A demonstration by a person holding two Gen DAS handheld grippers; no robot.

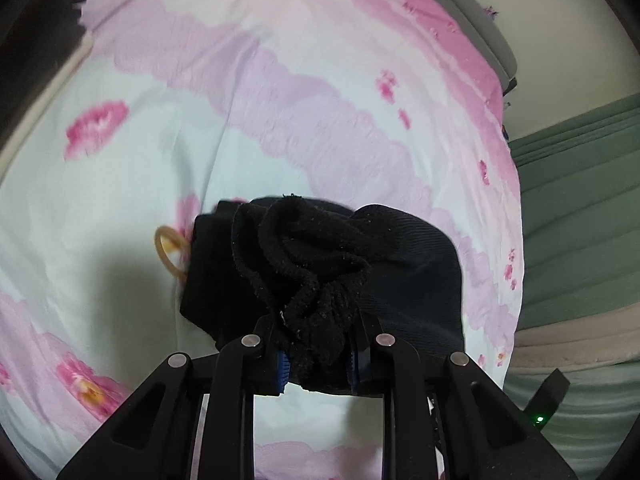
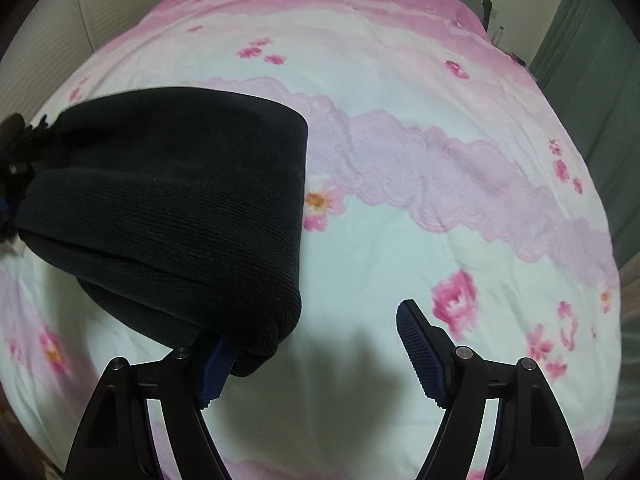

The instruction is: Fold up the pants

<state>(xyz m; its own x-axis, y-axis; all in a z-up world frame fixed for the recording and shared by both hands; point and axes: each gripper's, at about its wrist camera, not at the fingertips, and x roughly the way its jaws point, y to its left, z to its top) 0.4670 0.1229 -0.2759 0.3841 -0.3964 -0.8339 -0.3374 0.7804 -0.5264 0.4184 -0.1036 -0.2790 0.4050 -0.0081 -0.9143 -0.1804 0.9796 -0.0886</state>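
The black pants (image 1: 400, 276) are a folded bundle held above the pink floral bedspread (image 1: 280, 100). My left gripper (image 1: 318, 356) is shut on a bunched fuzzy edge of the pants. In the right wrist view the pants (image 2: 180, 200) hang as a thick ribbed fold at the left. My right gripper (image 2: 312, 344) is open. Its left finger (image 2: 216, 372) sits under the lower corner of the fold, and its right finger (image 2: 420, 352) stands free over the bedspread (image 2: 400, 240).
A tan ring (image 1: 170, 250) lies on the bedspread just left of the pants. A grey headboard (image 1: 472, 8) runs along the far edge of the bed. Green curtain or bedding (image 1: 580, 200) lies off the bed's right side.
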